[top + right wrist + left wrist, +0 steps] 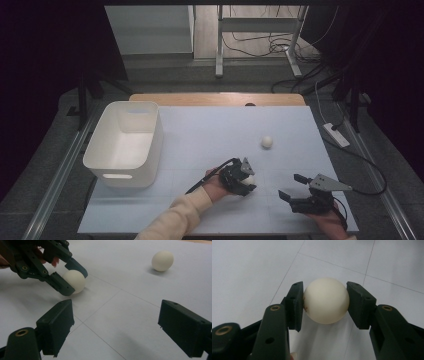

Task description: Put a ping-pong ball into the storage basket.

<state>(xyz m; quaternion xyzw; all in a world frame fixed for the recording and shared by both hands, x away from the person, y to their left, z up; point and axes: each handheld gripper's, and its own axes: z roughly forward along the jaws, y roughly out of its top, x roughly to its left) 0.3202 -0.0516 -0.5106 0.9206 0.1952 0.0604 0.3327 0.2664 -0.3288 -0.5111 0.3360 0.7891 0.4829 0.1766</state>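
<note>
The left gripper (245, 179) has its fingers (295, 305) closed on a white ball (326, 300), one pad pressed to each side of it, with the ball seated between the fingertips and resting on the table (210, 135). In the right gripper view the ball (74, 281) sits low against the paper-white surface, so it looks gripped but not yet lifted. The right gripper (296, 187) hovers near the table's front edge with its fingers (56, 328) spread wide and nothing between them. A second ball (267, 142) lies well beyond both sets of fingers, toward the far side. A white bin (125, 142) stands off to the left of the left gripper.

The step in hand appears to be the grasp itself, just completed. The next move probably calls for a straight lift, keeping the squeeze steady since a smooth round ball can slip out, then a carry over the bin's rim before letting go.
</note>
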